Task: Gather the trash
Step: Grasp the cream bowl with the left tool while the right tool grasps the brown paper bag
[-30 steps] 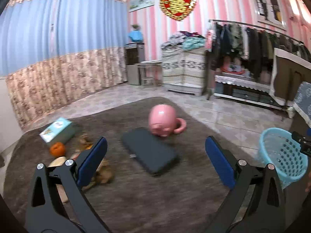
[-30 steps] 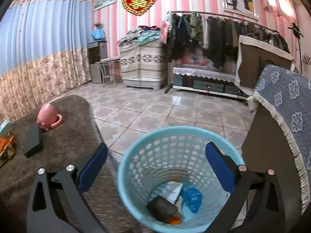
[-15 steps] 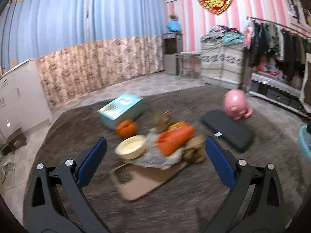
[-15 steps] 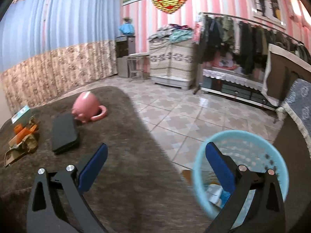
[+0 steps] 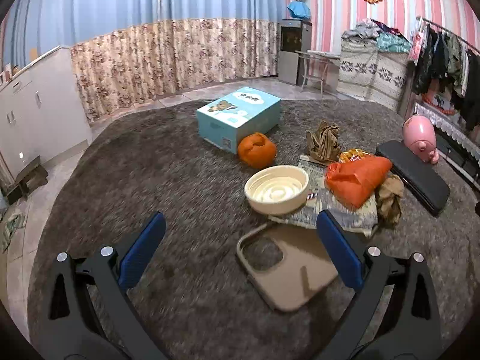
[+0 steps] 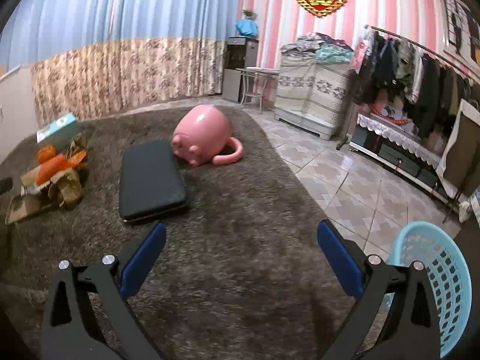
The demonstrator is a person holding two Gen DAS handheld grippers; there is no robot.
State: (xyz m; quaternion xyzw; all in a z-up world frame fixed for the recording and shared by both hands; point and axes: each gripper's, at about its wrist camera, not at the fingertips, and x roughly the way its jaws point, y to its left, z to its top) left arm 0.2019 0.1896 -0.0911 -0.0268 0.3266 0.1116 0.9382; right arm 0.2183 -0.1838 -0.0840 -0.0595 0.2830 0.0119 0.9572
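- Trash pile (image 5: pixel 345 180) lies on the grey-brown shag rug (image 5: pixel 186 180), at about 1 o'clock from the left gripper (image 5: pixel 240 252); in the right wrist view the same pile (image 6: pixel 54 174) sits far out at 10 o'clock.
- Pile contents, left wrist view: cream disposable bowl (image 5: pixel 276 189), upright, resting on a printed paper sheet (image 5: pixel 339 210); orange plastic bag (image 5: pixel 357 177) just beside the bowl at 3 o'clock; crumpled brown paper (image 5: pixel 324 142) behind it; a second brown wad (image 5: pixel 390 198) at the pile's right edge.
- Orange peel ball (image 5: pixel 257 150) just beyond the bowl at 12 o'clock, close against a light-blue carton (image 5: pixel 238 117).
- Tan phone case (image 5: pixel 288 267) lies flat between the left gripper's fingers, its far edge tucked under the paper sheet.
- Left gripper: blue pads (image 5: pixel 141 255) spread wide, holding nothing, above the rug.
- Black flat case (image 5: pixel 414 174) at 2 o'clock from the pile; pink pig-shaped mug (image 5: pixel 420 138) on its side just past it. Right wrist view: case (image 6: pixel 150 180) and mug (image 6: pixel 204 138) near or touching; cannot tell which.
- Right gripper (image 6: pixel 240 258): fingers spread wide, empty, over bare rug.
- Light-blue mesh basket (image 6: pixel 435 285) at 4 o'clock from the right gripper, off the rug's edge by the tiled floor (image 6: pixel 345 174); contents hidden.
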